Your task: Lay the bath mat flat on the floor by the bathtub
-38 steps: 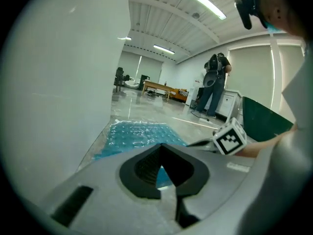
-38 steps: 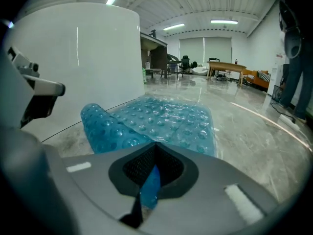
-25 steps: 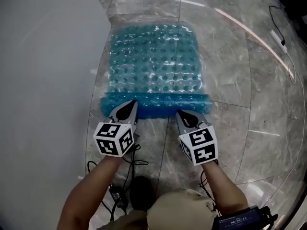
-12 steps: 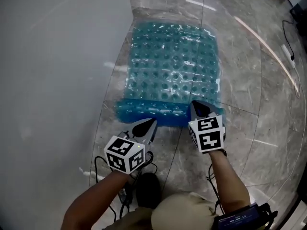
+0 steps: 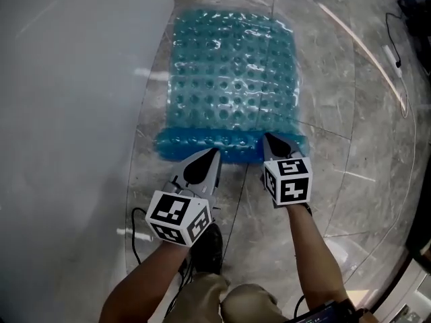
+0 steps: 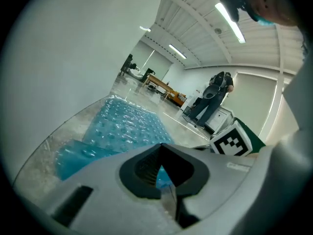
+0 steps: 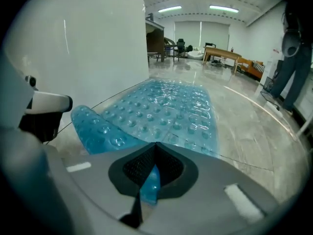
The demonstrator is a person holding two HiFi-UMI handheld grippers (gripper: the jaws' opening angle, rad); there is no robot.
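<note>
The blue bath mat lay on the grey marble floor, its long left side close along the white wall of the bathtub and its bumpy, glossy surface spread flat over most of its length. Only its near edge was not flat: it was turned over on itself in a darker blue band that ran across the mat's whole width. The right claw pointed steeply down at the right end of that band, and in the right gripper view its jaws were pressed together on a thin sliver of the blue mat. The left claw hung a little nearer the person, with its tip just at the folded band. In the left gripper view its jaws were pressed together, and a small patch of blue showed in the hollow behind them, though whether any of the mat was caught there could not be told. A thin cable lay on the floor at the far right, well apart from the mat
</note>
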